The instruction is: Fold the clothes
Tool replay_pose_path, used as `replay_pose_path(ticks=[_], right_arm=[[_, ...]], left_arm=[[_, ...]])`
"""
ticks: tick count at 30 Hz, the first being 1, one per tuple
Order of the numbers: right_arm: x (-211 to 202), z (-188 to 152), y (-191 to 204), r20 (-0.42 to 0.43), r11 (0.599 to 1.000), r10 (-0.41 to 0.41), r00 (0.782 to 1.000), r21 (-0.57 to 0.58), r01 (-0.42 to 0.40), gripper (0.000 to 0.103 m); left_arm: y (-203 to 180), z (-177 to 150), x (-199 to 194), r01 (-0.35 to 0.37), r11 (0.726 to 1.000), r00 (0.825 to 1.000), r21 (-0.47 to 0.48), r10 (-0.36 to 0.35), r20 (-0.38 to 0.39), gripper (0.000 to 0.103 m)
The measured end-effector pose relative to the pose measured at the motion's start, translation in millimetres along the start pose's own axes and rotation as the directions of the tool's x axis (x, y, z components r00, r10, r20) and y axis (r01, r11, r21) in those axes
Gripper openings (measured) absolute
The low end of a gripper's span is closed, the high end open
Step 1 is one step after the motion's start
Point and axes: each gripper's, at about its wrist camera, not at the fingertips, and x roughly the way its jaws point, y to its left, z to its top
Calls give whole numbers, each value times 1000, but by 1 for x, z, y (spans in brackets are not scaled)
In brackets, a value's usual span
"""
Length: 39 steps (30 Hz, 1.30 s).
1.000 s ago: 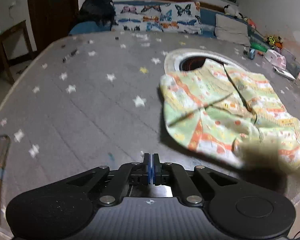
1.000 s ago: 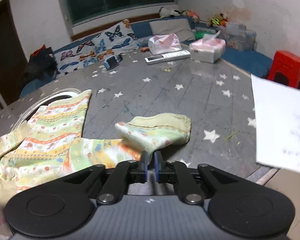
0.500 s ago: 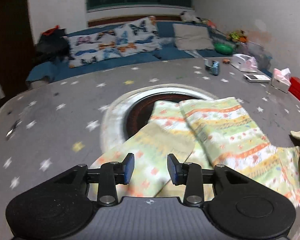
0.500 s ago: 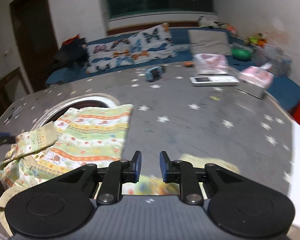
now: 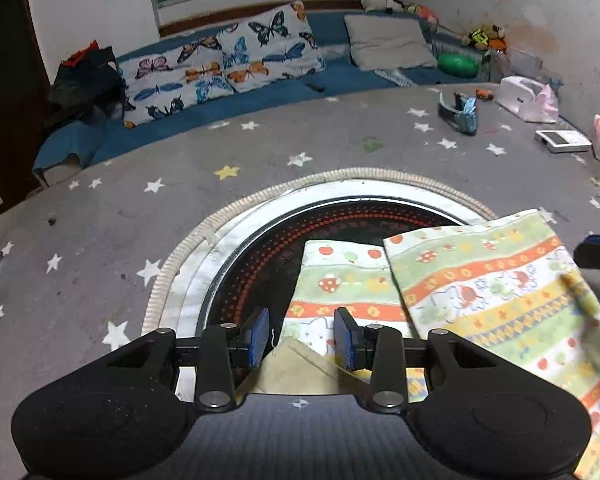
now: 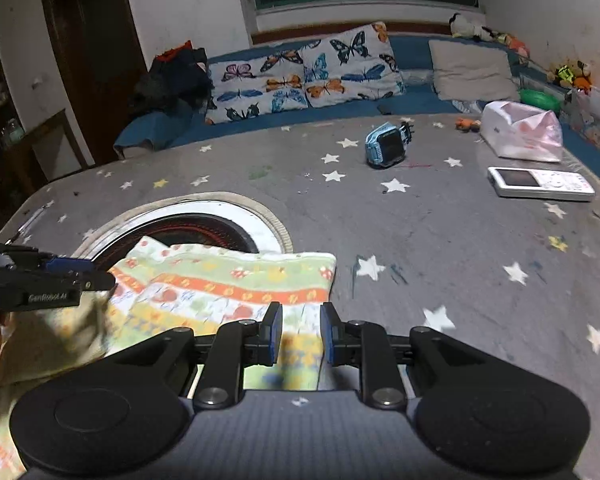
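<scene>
A small striped garment with a green, orange and yellow print (image 5: 484,292) lies on the grey star-patterned table, partly over a round stove inset (image 5: 268,248). It also shows in the right wrist view (image 6: 228,284). My left gripper (image 5: 302,338) is open, with a beige cuff of the garment (image 5: 296,368) lying between and under its jaws. My right gripper (image 6: 299,334) is open over the garment's near right edge. The left gripper also shows at the left edge of the right wrist view (image 6: 60,276).
A blue toy watch (image 6: 388,148), a white phone-like handset (image 6: 540,184), and a white and pink tissue pack (image 6: 520,132) lie on the far right of the table. Butterfly pillows (image 5: 220,64) sit on a blue bench behind.
Both grippers have opened and let go of the garment. Both have moved over the garment, which now lies flatter on the table by the stove inset.
</scene>
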Motion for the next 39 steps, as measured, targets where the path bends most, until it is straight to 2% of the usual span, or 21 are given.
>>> replay_pose_path(ticks=[3,6,10,12,13,19,21,25,32,34,36,38,39], right_arm=[[16,7,-4,-12,1000,-1,1000,10,1,20],[28,11,-7,-21,1000,-5,1000,21,6,20],[35,11,-8,-27,999,3,1000,42,-2,20],[37,11,-8,-25,999,2,1000,49,-1,16],[37,11,-8,-23,999,2,1000,52,-1,10],[41,15,-7,-14,999,-20,1000,46,21,7],[43,16,-4,-9,999,-45,999,24,45,4],[48,22,-1,11,995,-101,995,3,101,2],[62,31,1,6,991,-133,991,-14,133,3],[59,33,4,8,990,-140,990,-27,140,9],[49,33,5,21,991,-131,991,-33,131,11],[35,30,7,32,993,-112,993,-45,113,13],[25,28,9,35,993,-99,994,-53,101,14]], left_arm=[[-1,-1,3,20,1000,1000,4,-20,4,27],[-4,-2,3,13,1000,1000,21,-14,17,11],[-5,-3,-1,-11,1000,999,29,9,36,1],[0,-3,-5,-36,999,998,10,36,43,1],[3,-3,-7,-48,999,998,-2,48,46,1],[31,-4,-10,-116,992,992,-55,118,42,0],[40,-4,-11,-141,987,989,-77,144,36,0],[59,-5,-16,-190,976,980,-109,196,42,0],[82,-11,-11,-168,971,985,-172,171,0,2],[87,-13,-14,-153,969,988,-194,155,-7,7],[90,-16,-27,-135,969,990,-206,141,13,8],[89,-22,-44,-114,974,991,-198,124,41,19],[87,-26,-52,-100,978,993,-183,111,50,21]])
